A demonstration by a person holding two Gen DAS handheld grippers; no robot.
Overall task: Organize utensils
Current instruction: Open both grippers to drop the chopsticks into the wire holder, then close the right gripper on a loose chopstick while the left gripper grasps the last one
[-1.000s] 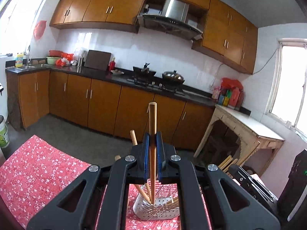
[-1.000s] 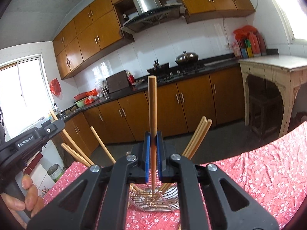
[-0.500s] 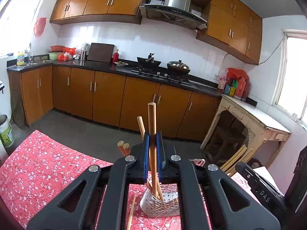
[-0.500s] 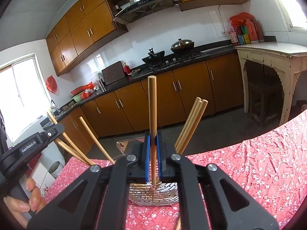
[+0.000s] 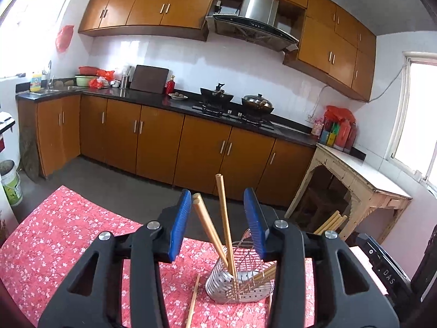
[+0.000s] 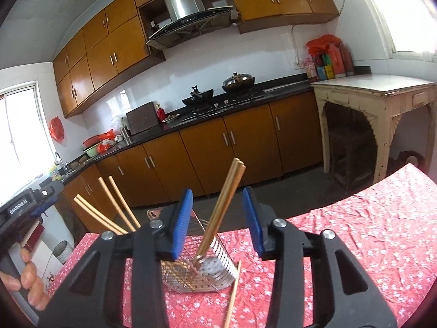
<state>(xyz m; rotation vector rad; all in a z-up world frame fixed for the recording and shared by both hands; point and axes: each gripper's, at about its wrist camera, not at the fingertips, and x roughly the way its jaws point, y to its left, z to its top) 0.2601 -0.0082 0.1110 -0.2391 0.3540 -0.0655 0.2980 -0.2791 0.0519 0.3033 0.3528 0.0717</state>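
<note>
A metal wire utensil holder (image 5: pixel 237 283) (image 6: pixel 203 269) stands on the red flowered tablecloth (image 5: pixel 54 246) (image 6: pixel 355 232). Several wooden chopsticks (image 5: pixel 224 218) (image 6: pixel 224 205) lean in it. My left gripper (image 5: pixel 217 225) is just before the holder with its jaws opening. Two sticks rise between its blue pads (image 5: pixel 179 227), free of them. My right gripper (image 6: pixel 217 220) faces the holder from the other side, jaws opening too. A pair of sticks rises between its pads (image 6: pixel 252 218), unpressed. One loose chopstick (image 5: pixel 192 300) (image 6: pixel 232 292) lies on the cloth beside the holder.
The left gripper's body (image 6: pixel 24 205) and the hand (image 6: pixel 27 281) holding it show at the left of the right wrist view. The right gripper's body (image 5: pixel 382 268) shows at the right of the left wrist view. Beyond the table are kitchen cabinets (image 5: pixel 164 142) and a cream side table (image 6: pixel 382 95).
Both grippers were shut on one upright chopstick each. Both have now opened and let go. The freed sticks lean in the holder.
</note>
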